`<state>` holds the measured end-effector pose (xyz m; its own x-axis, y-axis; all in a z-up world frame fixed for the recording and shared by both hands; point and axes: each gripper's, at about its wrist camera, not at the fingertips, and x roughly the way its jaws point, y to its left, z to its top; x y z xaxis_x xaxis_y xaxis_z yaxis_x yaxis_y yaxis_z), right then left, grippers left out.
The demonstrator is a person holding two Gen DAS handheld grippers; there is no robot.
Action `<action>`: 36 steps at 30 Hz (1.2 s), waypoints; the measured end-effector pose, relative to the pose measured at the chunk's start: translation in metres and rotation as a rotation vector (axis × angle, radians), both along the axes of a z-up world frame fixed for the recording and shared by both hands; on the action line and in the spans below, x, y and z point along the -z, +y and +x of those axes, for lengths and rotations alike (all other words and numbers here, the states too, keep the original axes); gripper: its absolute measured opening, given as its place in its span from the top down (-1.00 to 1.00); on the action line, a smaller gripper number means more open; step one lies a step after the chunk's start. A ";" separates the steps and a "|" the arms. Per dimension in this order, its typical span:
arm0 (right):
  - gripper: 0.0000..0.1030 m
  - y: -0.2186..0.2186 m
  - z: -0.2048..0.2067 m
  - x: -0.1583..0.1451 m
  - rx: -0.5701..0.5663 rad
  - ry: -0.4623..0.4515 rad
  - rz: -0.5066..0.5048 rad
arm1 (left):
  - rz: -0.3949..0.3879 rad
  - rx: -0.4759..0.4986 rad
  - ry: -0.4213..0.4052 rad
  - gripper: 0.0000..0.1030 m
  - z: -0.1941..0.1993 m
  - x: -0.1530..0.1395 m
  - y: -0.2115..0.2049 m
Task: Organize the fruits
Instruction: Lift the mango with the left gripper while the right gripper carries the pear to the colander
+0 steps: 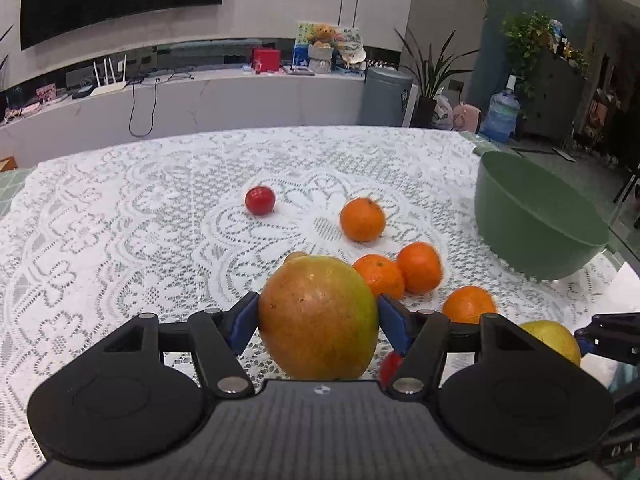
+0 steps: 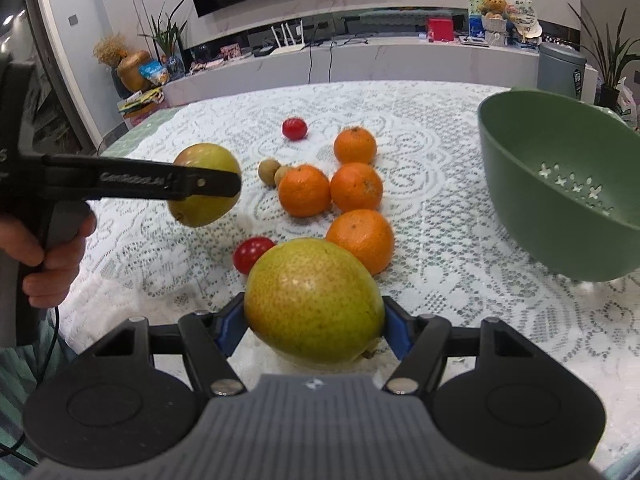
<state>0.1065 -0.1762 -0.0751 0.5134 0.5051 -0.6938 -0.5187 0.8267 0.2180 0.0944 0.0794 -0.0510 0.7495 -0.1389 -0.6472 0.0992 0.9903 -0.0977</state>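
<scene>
Counter (image 1: pixel 120 208) under white lace cloth carried the fruit in both views. Green colander bowl (image 2: pixel 560 208) stood at the right edge; only the right wrist view showed its inside, with star-shaped holes, while the left wrist view showed its outer wall alone. Left gripper (image 1: pixel 318 316) had its blue fingers (image 1: pixel 245 322) clamped on a reddish-green pear (image 1: pixel 318 320), lifted clear of the cloth; the right wrist view alone showed this gripper from the side, with a hand (image 2: pixel 52 256) on its handle. Right gripper (image 2: pixel 314 320) was likewise clamped on a yellow-green pear (image 2: pixel 314 300), seen in the left wrist view only as a sliver at the lower right. Four oranges (image 2: pixel 304 196) lay clustered near the middle, well apart from the bowl. Two small brown fruits (image 2: pixel 269 172) beside the cluster were plain only in the right wrist view. One red tomato (image 1: pixel 260 200) lay farther off, alone; a second (image 2: pixel 252 254) sat just beside the right pear.
</scene>
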 end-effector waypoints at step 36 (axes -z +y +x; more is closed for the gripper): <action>-0.29 -0.172 0.109 -0.092 0.164 -0.185 -0.128 | 0.184 0.188 -0.142 -0.43 0.039 -0.085 -0.079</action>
